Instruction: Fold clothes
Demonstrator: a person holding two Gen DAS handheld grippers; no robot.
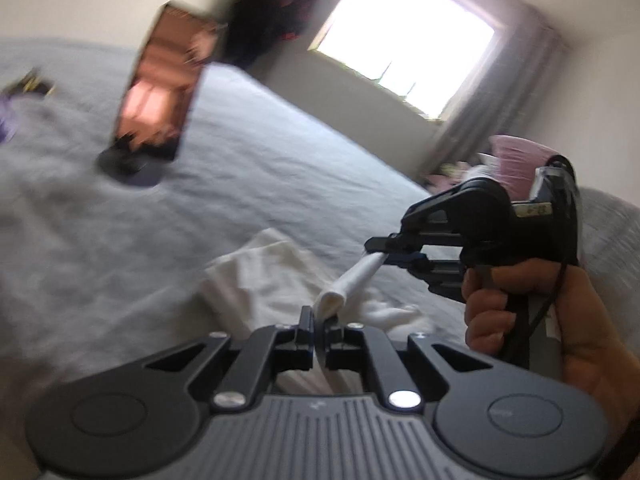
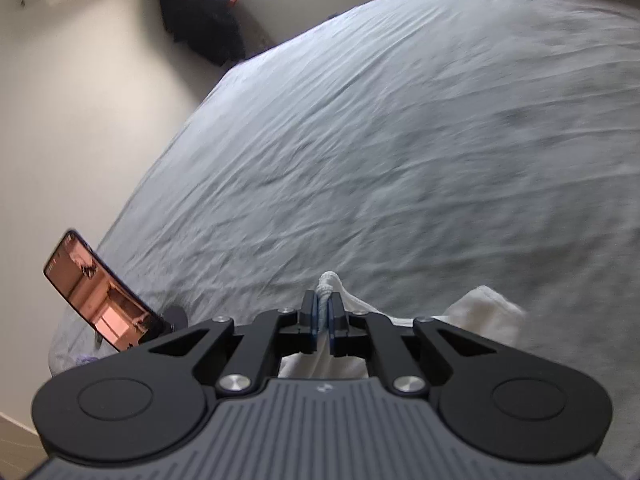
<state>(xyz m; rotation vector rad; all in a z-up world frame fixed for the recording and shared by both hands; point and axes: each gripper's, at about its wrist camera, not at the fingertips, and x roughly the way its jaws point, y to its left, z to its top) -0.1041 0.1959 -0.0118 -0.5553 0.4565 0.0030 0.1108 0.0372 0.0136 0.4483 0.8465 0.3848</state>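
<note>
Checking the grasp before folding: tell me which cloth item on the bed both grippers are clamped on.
The white garment: left gripper and right gripper both pinch it. The purple cloth lies untouched far off.

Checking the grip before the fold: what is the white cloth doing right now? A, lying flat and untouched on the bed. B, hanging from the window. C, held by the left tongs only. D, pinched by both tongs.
D: the left tongs and right tongs are each shut on the white cloth.

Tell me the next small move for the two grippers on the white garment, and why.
Probably draw them apart to stretch the edge flat. The left gripper and right gripper both pinch the white garment close together, leaving a rolled strip between them while the rest lies bunched on the bed.
</note>
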